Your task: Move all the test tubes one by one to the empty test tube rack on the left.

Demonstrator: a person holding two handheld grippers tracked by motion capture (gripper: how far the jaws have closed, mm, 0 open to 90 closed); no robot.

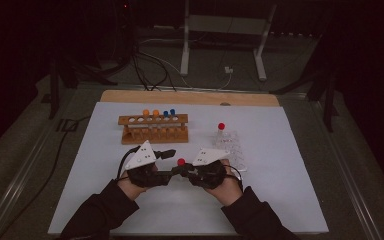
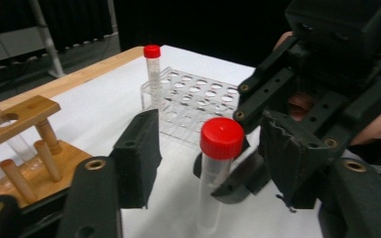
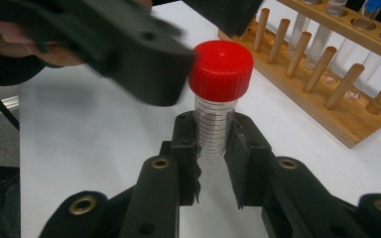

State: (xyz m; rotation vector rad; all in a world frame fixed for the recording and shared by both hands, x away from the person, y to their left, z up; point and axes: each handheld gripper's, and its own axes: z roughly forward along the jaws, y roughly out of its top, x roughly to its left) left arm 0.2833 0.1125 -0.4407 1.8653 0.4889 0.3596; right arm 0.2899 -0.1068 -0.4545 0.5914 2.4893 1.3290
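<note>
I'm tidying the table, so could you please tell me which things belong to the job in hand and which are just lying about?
In use:
- red-capped tube
- right gripper, shut on it
- left gripper, open around its cap

Lying about:
- wooden rack
- clear rack
- second red tube

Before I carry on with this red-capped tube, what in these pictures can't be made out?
- Lower tip of the red-capped tube: right gripper view, hidden between the right tool pads.
- Left tool contact with the tube: left gripper view, unclear whether its pads touch; the right tool crowds in front.
- Tubes in the wooden rack: high view, too small and dim to show contents.
</note>
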